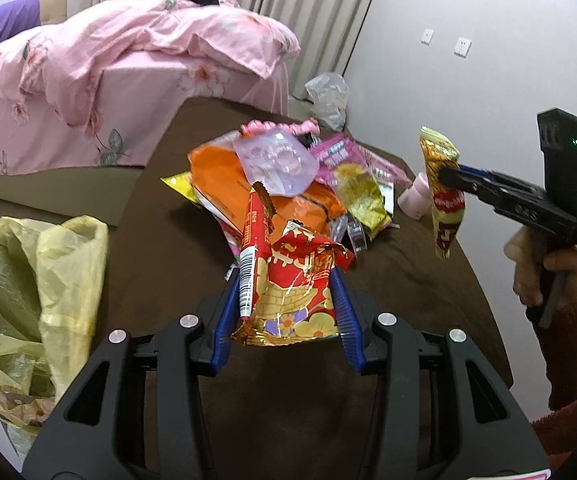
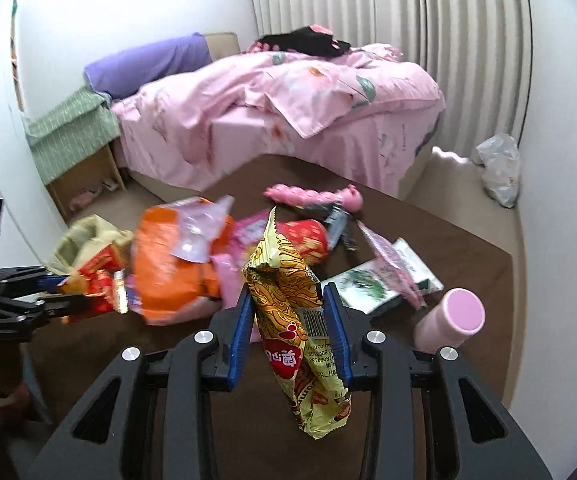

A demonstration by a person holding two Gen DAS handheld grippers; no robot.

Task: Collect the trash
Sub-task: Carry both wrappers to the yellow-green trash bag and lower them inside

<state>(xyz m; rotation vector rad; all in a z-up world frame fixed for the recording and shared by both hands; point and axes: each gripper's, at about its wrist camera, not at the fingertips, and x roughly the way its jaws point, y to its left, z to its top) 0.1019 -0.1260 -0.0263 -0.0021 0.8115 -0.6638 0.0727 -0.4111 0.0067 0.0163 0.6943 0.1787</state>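
**Both tongs hold wrappers above the desk**

Our left tongs (image 1: pixel 286 280) pinch a red wrapper (image 1: pixel 292 292) with a red stick pack (image 1: pixel 254 248). Our right tongs (image 2: pixel 288 300) pinch a yellow packet (image 2: pixel 292 320), lifted clear of the brown desk (image 2: pixel 448 248). The trash pile (image 1: pixel 272 184) lies mid-desk; a pink bottle (image 2: pixel 454 318) lies near its right edge.

Black claw (image 1: pixel 286 300) frames, blue ribbed pads (image 1: pixel 348 320), silver screws, fuzzy rust-orange sleeve (image 1: pixel 568 344)

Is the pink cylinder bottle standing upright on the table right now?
No, the pink bottle lies on its side on the brown table, its round end facing the right wrist camera, beside the right tongs.
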